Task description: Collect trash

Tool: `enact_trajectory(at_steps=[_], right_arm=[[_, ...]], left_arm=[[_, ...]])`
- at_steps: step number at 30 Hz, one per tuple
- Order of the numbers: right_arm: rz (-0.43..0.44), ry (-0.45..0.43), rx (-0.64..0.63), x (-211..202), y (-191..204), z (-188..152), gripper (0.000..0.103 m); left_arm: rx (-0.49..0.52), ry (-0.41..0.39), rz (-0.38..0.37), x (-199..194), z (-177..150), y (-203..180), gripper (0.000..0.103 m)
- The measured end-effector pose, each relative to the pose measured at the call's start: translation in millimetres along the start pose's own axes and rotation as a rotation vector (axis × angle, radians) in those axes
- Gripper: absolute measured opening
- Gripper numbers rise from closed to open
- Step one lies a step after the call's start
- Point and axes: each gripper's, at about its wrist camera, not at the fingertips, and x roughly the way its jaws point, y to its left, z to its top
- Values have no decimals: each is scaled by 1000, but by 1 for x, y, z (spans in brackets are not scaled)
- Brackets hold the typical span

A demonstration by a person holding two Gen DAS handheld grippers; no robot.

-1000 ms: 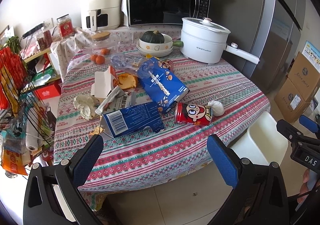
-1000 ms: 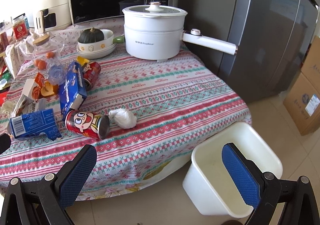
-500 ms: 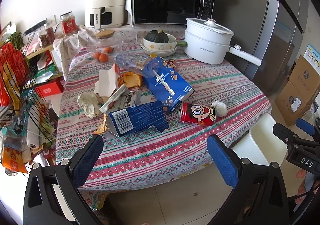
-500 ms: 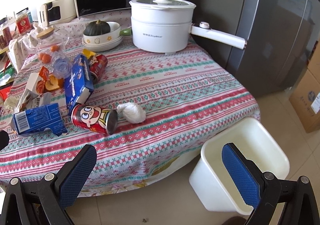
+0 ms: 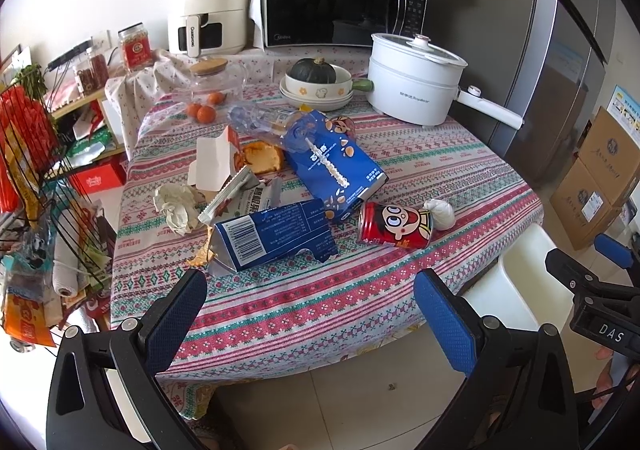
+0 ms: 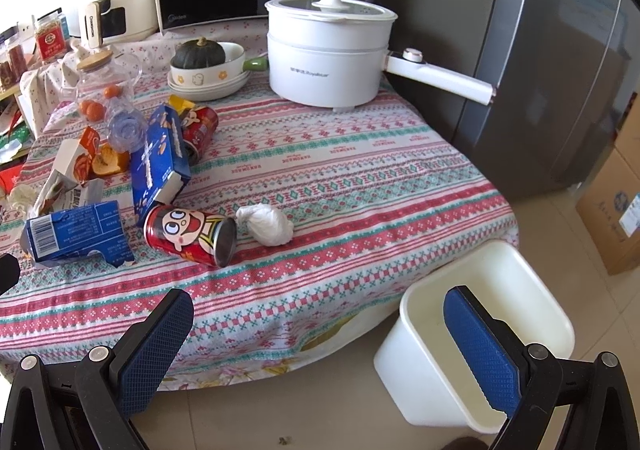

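Observation:
Trash is scattered over the patterned tablecloth (image 5: 420, 170). A torn blue carton (image 5: 272, 234) (image 6: 76, 230) lies nearest the front, with a red cartoon can (image 5: 394, 224) (image 6: 190, 234) on its side and a knotted white bag (image 5: 439, 213) (image 6: 266, 225) beside it. Behind them are a larger blue box (image 5: 332, 162) (image 6: 158, 158), crumpled paper (image 5: 178, 204), a white wrapper box (image 5: 216, 162) and a clear bottle (image 5: 260, 118). A white bin (image 6: 476, 330) (image 5: 520, 282) stands on the floor at the table's right. My left gripper (image 5: 310, 300) and right gripper (image 6: 318, 314) are open, empty, short of the table edge.
A white electric pot (image 6: 328, 50) with a long handle, a bowl holding a dark squash (image 6: 208, 62), a glass jar with oranges (image 5: 212, 90), a microwave (image 5: 340, 2) and an air fryer (image 5: 206, 10) sit at the back. A wire rack (image 5: 36, 190) stands left, a fridge (image 6: 560, 50) and cardboard boxes (image 5: 600, 178) right.
Both grippers have come slightly closer to the table, so the trash looks a little larger and lower in the frames. Both stay open; nothing on the table moved.

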Motion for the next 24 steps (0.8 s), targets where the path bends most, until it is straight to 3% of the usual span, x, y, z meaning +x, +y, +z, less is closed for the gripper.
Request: enact_trajectory(at_steps=[24], right_arm=[[-29,-4,-13,1,-1,0,103]], left_arm=[[9,-5,6,-2,1,-3,103]])
